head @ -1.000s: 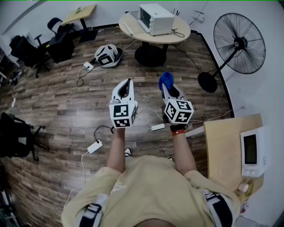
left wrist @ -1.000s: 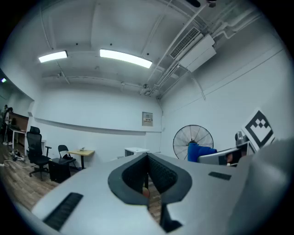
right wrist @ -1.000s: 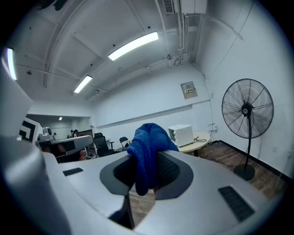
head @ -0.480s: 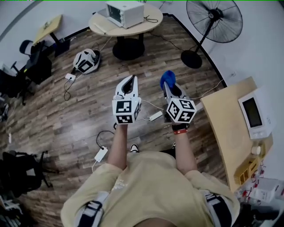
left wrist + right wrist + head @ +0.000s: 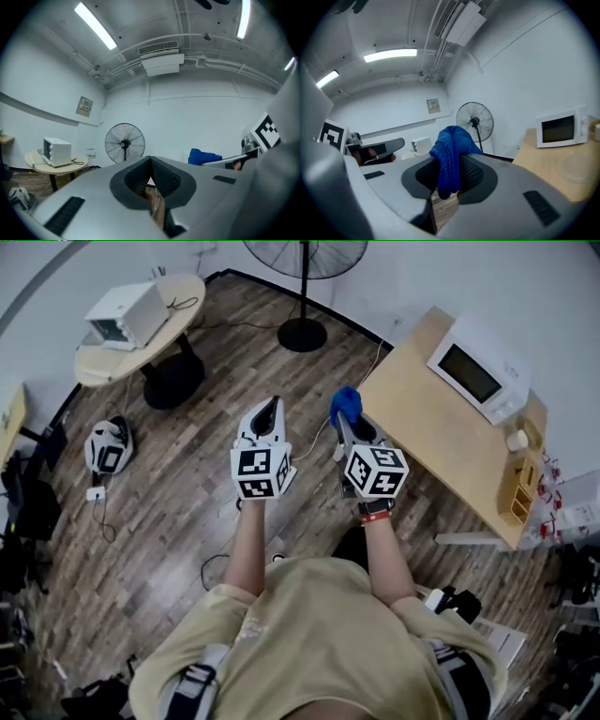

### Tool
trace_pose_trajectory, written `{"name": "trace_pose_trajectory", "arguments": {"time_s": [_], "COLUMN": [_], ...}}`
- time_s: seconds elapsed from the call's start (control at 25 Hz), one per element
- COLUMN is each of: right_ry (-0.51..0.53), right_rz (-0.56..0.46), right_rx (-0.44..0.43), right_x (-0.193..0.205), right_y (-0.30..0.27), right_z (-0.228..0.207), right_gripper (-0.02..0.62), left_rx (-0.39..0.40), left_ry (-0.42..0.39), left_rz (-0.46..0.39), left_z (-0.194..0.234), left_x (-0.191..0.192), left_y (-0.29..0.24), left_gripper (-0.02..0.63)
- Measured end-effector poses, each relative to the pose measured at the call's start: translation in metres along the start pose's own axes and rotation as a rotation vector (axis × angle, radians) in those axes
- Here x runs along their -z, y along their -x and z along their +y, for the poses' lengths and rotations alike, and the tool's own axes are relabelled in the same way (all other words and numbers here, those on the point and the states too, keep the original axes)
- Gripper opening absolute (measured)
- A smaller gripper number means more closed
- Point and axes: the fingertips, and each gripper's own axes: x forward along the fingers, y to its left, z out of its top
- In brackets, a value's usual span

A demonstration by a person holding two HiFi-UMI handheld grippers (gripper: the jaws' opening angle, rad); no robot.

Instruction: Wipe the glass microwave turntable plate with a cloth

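The cloth (image 5: 345, 405), blue and bunched, is pinched between the closed jaws of the right gripper (image 5: 349, 426) and sticks up past their tips. The left gripper (image 5: 271, 409) is just beside it, jaws pressed together with nothing between them. Both are held out side by side as they were a second ago, but the view has swung round. The wooden table (image 5: 422, 427), then at the right edge, now lies near the right gripper, ahead and to its right. The plank floor (image 5: 169, 502) runs beneath. The microwave (image 5: 478, 367) stands on that table with its door shut. In the right gripper view, what looks like the glass plate (image 5: 575, 168) shows as a faint clear disc before it. Farther off, the round table (image 5: 178, 292) with a white oven (image 5: 127, 313) has shifted to the upper left. The standing fan (image 5: 302, 334) is by the white wall.
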Motion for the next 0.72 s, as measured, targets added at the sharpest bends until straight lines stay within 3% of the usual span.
{"name": "trace_pose_trajectory", "arguments": {"time_s": [0.36,0.72], "right_ry": [-0.16,-0.257], "right_rz": [-0.072,-0.109], "right_rx": [0.253,0.422], "right_x": [-0.023,-0.033], "right_y": [0.071,0.115], "right_z": [-0.173,-0.306], "right_gripper": [0.094,0.094], "left_rx": [0.33,0.54], "left_ry": [-0.011,-0.017], "left_rz": [0.031,0.097], "left_z": [-0.178,-0.316], "left_x": [0.004,0.024], "left_y": [-0.118,-0.202], "left_gripper": [0.012,0.012]}}
